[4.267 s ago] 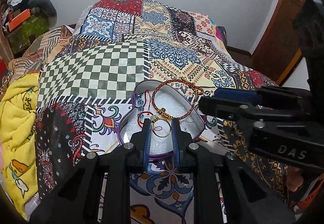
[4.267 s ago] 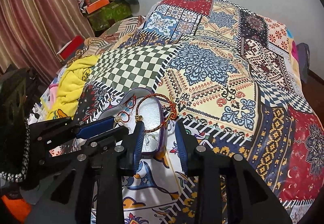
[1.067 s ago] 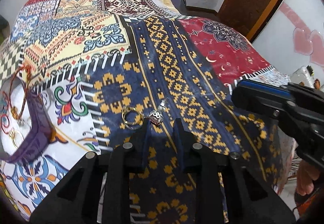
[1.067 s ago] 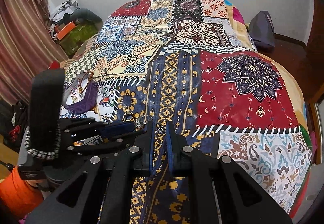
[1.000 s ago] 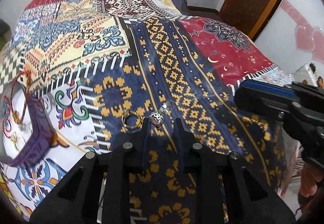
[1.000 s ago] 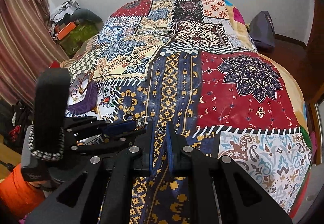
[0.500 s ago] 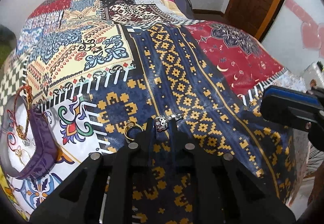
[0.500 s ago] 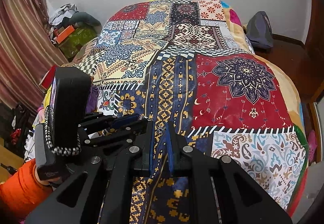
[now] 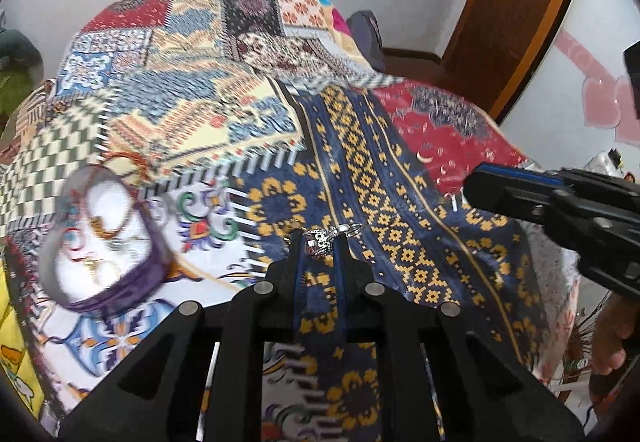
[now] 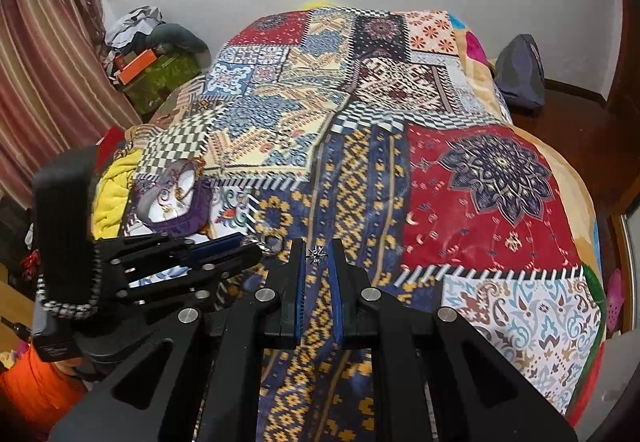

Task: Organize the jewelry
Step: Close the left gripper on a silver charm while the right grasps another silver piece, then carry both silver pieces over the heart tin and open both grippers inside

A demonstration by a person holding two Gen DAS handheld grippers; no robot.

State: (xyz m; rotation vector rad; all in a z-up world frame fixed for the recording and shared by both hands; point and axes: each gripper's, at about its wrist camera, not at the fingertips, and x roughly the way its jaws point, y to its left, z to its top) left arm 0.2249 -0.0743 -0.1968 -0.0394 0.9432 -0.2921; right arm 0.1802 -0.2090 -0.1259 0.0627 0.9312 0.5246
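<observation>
Pinching a silver charm (image 9: 319, 242) between nearly closed tips, the left claw (image 9: 318, 242) held it above the bed (image 9: 360, 170), right of the tray (image 9: 100, 238), likely for stowing there, while the right claw (image 10: 317, 256) gripped a small star stud (image 10: 317, 255).

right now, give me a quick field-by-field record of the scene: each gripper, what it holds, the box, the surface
surface: patchwork bedspread covering a bed
left gripper: shut on silver ring; jaws have just been closing
silver ring: ornate, pinched between the fingertips, a small loop sticking out to the right
right gripper: shut on small star-shaped silver piece
jewelry box: purple heart-shaped, open, on the bedspread left of the left gripper
box contents: red cord bracelet draped over the rim; gold pieces inside, blurred
yellow blanket: beside the box
</observation>
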